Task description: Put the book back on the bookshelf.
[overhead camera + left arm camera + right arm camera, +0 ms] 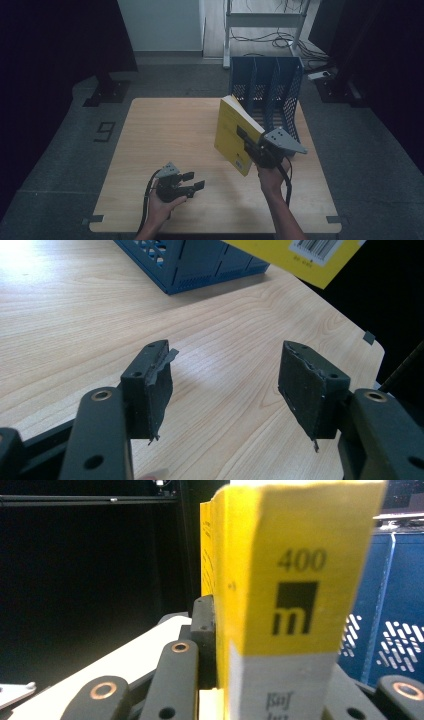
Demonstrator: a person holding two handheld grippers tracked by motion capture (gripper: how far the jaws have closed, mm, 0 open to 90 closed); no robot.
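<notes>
A thick yellow book [232, 130] is held upright and tilted above the table's right half, just in front of the blue file rack [265, 85]. My right gripper [250, 145] is shut on the book's lower edge. In the right gripper view the book's spine [290, 580] stands between the jaws, with the rack [395, 630] behind it at the right. My left gripper [196, 181] rests low over the table near the front edge, open and holding nothing. In the left gripper view its jaws [225, 385] stand wide apart over bare wood, with the book's corner [300, 255] above.
The wooden table [165, 130] has bare surface across its left and middle. The rack's base [200, 260] stands at the table's far right. Grey floor surrounds the table, with cables and a metal frame [265, 20] behind.
</notes>
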